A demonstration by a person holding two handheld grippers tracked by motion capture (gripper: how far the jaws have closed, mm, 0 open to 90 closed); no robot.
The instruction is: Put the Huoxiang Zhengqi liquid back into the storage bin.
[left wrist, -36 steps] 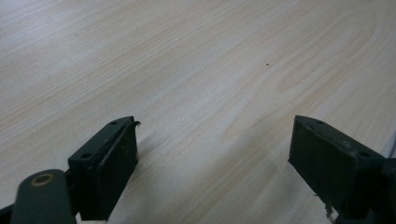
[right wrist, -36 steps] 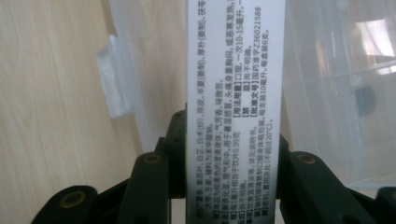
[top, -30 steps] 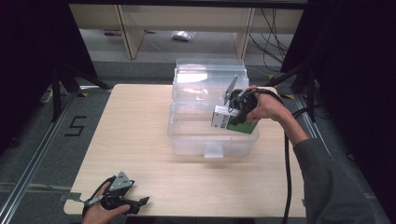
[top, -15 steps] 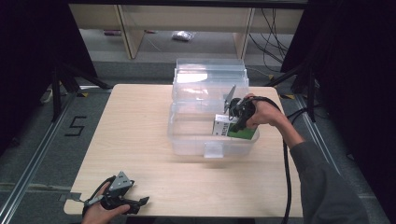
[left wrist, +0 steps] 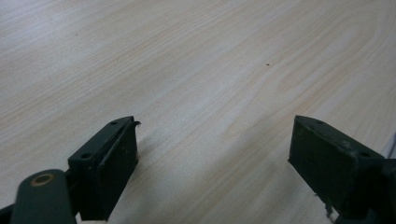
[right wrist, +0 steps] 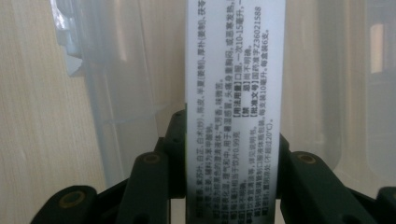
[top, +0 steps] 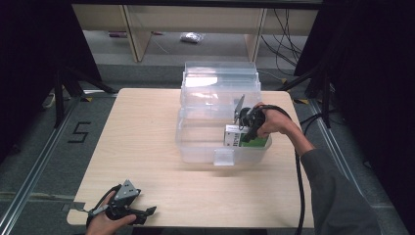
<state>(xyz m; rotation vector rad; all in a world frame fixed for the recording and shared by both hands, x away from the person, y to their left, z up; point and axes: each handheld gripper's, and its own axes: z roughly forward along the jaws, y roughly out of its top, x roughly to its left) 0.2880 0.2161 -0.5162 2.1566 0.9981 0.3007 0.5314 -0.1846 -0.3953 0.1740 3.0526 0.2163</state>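
A white and green carton [top: 240, 137] with printed text sits low inside the clear plastic bin [top: 195, 147], at its right end. My right gripper [top: 244, 131] is shut on this carton, and in the right gripper view both jaws press the carton's [right wrist: 233, 107] white sides over the bin's floor [right wrist: 327, 93]. My left gripper [top: 147, 213] rests at the table's front left corner. Its jaws stand open over bare wood, the fingertips [left wrist: 112, 154] wide apart with nothing between them.
The bin's clear lid [top: 220, 78] stands open behind it at the table's far edge. The light wooden table [top: 147, 137] is bordered by grey floor, with a shelf unit [top: 132, 29] at the back. A black cable [top: 298, 181] trails from my right gripper along the sleeve.
My right gripper has sunk with the carton from above the bin's rim down into the bin. The left gripper has kept still.
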